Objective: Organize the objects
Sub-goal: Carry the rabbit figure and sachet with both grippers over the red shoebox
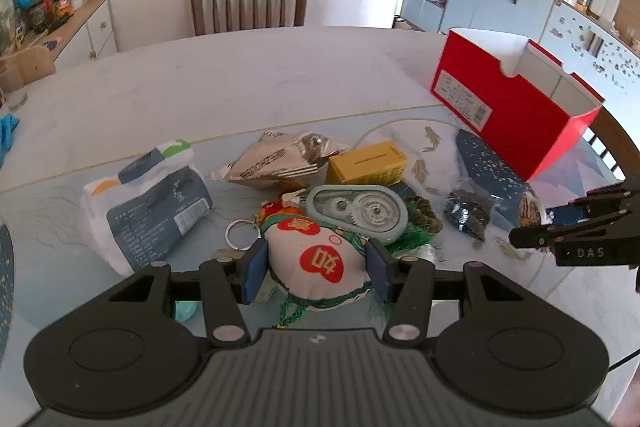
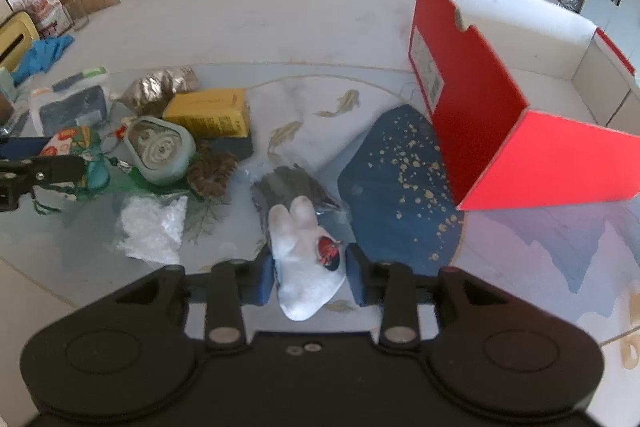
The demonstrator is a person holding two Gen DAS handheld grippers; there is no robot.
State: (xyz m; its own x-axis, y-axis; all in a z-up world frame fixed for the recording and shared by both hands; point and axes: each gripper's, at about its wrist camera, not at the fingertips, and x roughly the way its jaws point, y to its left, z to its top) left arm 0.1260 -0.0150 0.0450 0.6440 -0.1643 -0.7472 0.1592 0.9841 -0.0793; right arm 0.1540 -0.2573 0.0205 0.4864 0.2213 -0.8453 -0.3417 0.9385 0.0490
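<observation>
Two grips are loaded: the left gripper (image 1: 316,269) pinches a stuffed pouch (image 1: 320,263) above the near clutter, the right gripper (image 2: 308,269) clamps a white sock (image 2: 306,259). Carry each level over the red box (image 2: 500,115), far right, releasing only inside.

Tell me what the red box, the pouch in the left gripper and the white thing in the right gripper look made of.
Red box: matte cardboard, raw white inside, folded edges. Pouch: printed woven cloth, stuffed and stitched. White thing: soft knit or plush fabric, probably; fuzzy surface.
</observation>
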